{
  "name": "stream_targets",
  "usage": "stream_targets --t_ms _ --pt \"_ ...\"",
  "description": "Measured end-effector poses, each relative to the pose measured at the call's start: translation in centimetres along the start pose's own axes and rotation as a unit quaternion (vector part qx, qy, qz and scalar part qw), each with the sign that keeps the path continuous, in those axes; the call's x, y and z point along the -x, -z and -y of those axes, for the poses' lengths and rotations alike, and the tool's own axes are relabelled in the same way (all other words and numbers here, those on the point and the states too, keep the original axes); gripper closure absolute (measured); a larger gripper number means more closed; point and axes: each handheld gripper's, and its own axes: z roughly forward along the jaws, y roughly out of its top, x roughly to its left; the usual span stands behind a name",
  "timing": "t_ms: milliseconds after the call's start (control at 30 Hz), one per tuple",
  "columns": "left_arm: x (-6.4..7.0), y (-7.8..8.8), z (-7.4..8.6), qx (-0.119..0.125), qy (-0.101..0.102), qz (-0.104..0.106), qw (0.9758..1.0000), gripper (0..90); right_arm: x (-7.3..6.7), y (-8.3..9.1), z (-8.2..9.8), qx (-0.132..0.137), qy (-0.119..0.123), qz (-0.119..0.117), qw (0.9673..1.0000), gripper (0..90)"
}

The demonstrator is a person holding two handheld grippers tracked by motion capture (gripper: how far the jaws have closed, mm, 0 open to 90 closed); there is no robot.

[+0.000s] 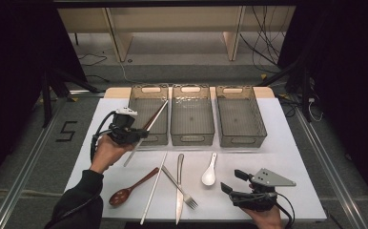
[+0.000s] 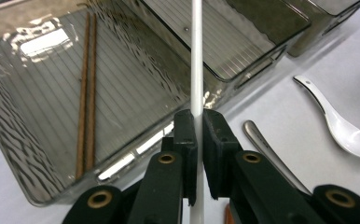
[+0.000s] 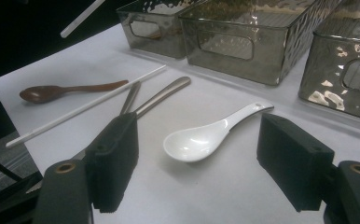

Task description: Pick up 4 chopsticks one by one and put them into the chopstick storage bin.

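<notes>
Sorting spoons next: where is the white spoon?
The white spoon lies on the mat right of the knife, before the middle bin.

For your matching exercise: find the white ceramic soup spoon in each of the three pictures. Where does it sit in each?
High view: white soup spoon right of centre, below the middle bin.
Left gripper view: right edge, bowl pointing lower right.
Right gripper view: centre, between the open jaws, farther off.
Shared landmark: the metal knife lying beside it.

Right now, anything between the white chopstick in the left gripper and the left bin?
Nothing visible. The left gripper holds the white chopstick over the left bin; two brown chopsticks lie on its floor, off to the side.
</notes>
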Motion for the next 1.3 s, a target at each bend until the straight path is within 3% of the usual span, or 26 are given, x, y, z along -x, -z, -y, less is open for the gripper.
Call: stream_targets --t_ms 400,567,833,1300 --pt "-2.1 -0.4 -2.7 0.016 -0.007 -0.021 0.9996 84.0 0.0 0.0 0.0 -0.001 0.000 0.000 1.0000 30.1" --pt "-2.7 -0.9 -3.7 0.018 -0.021 -0.024 0.9993 84.0 0.0 0.0 0.0 -0.002 -0.001 0.000 1.0000 30.1" --pt "-4.2 -2.1 -4.8 0.016 -0.010 -0.034 0.9992 84.0 0.0 0.0 0.0 -0.001 0.000 0.001 1.0000 30.1" --pt "-5.4 -3.0 -6.3 0.028 -0.001 -0.043 0.9987 84.0 0.0 -0.1 0.1 -0.002 -0.001 -0.002 1.0000 30.1"
